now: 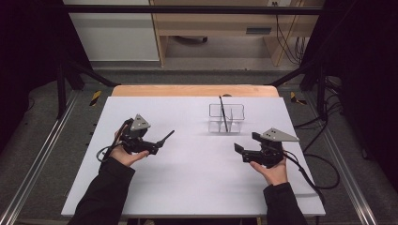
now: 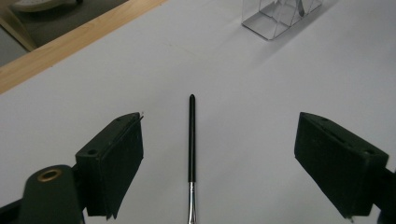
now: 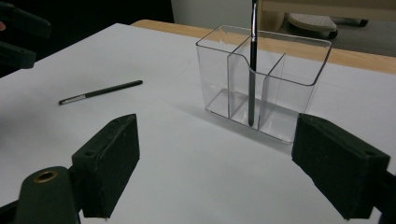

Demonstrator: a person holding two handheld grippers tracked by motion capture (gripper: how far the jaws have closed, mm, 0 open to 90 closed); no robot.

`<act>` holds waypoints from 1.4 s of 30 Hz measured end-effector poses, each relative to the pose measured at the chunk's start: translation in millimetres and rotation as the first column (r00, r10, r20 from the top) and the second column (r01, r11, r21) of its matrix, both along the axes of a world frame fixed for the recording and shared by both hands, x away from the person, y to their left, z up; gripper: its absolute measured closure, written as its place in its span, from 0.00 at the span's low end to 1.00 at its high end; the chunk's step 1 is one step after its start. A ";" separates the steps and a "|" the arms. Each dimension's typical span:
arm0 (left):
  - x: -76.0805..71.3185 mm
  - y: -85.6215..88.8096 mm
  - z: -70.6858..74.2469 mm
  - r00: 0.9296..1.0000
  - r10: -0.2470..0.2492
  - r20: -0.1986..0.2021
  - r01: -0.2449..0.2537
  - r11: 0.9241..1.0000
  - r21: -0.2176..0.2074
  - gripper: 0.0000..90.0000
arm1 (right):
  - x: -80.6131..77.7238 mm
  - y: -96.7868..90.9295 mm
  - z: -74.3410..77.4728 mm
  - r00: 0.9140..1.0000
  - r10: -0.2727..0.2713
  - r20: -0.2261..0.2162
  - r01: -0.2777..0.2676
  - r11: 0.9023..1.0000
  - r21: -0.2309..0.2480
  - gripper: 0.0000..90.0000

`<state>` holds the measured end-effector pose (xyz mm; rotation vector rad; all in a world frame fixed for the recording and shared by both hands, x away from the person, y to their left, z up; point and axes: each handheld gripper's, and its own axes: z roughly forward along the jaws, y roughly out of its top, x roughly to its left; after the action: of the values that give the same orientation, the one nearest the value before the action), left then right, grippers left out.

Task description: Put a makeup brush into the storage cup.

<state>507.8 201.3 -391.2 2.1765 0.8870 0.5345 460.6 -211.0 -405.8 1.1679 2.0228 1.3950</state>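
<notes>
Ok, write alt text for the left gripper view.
A slim black pen with a silver end lies flat on the white table, centred between the open black jaws of the left hand-held gripper, which do not touch it. A clear plastic organizer stands at the top right.

Between your left gripper's [image 2: 219,163] spread fingers [image 2: 114,161], the pen [image 2: 191,140] on the table runs off the picture's bottom edge, so its metal end stays unseen. Ahead of your right gripper's [image 3: 233,170] fingers, the upright pen [image 3: 252,65] in the clear organizer [image 3: 299,70] is cut off at the top. From above, the lying pen's near end hides behind your left gripper.
</notes>
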 end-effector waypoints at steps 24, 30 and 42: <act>33.6 -6.2 -36.3 0.988 0.046 -0.144 -0.032 0.995 0.094 0.38 | -0.9 0.8 -0.4 1.000 0.011 0.000 -0.011 1.000 0.000 0.18; 38.0 -8.6 -45.1 0.982 0.041 -0.186 -0.019 0.993 0.119 0.47 | -1.4 0.6 0.0 1.000 0.013 0.003 -0.013 1.000 0.004 0.18; 45.0 -12.4 -62.3 0.971 0.063 -0.230 -0.021 0.984 0.180 0.66 | -1.0 1.2 -0.5 1.000 0.016 -0.001 -0.016 1.000 0.005 0.18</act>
<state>552.8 189.0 -453.5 2.4232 1.0482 0.3922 459.6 -209.8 -406.3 1.1571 2.0348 1.4086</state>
